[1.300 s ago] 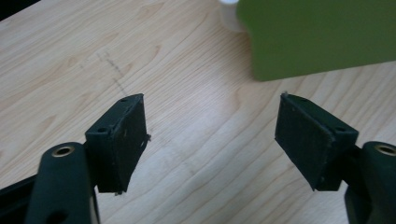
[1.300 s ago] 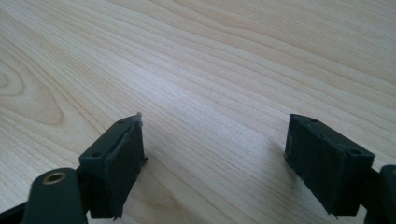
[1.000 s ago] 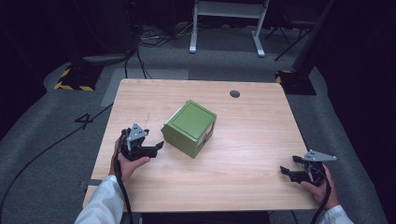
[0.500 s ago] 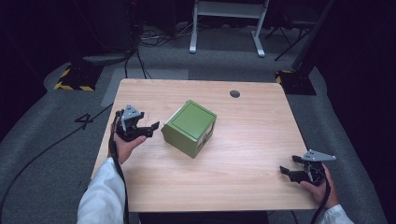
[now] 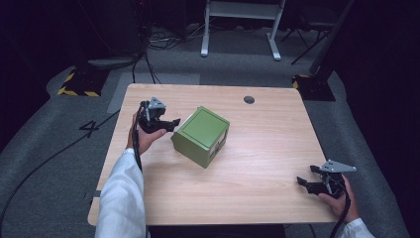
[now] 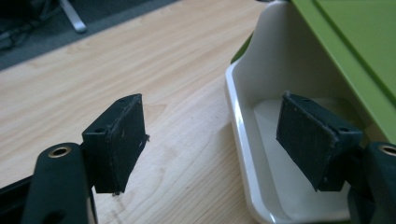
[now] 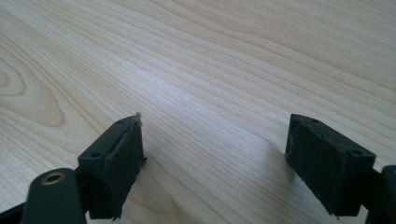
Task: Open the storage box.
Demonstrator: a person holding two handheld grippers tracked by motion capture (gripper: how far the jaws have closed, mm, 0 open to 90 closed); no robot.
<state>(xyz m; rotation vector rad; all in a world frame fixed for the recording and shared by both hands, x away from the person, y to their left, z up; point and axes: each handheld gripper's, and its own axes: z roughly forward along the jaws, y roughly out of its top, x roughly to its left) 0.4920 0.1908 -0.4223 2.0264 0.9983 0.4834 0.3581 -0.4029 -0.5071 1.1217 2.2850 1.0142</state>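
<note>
Since the earlier frames, the left gripper (image 5: pixel 171 121) had travelled up and inward along the box's left side, from low beside its near-left corner to a spot touching or just short of its upper left edge. Its fingers (image 6: pixel 116 140) stood released, wide apart. In the left gripper view one finger hung over bare worktop (image 6: pixel 140 60) and the other sat inside a white tray-like lip (image 6: pixel 243 140) that jutted from under the green lid, so the fingers straddled that white wall. To my judgement this meant the reach was nearly done and the next step was a pinch on the white wall, to pull the part out or steady the box; nothing was gripped yet.

At the middle stood the box (image 5: pixel 200 135), green, turned cornerwise, on the worktop (image 5: pixel 262 148), apparently where it had been before. A small dark hole (image 5: pixel 249 99) lay beyond the box to its right, near the far edge.

Well right of the box and nearer the person, the right gripper (image 5: pixel 306 182) had stayed put by the near right corner, fingers (image 7: pixel 112 163) also released over bare wood, holding nothing. It looked idle, waiting its turn.
</note>
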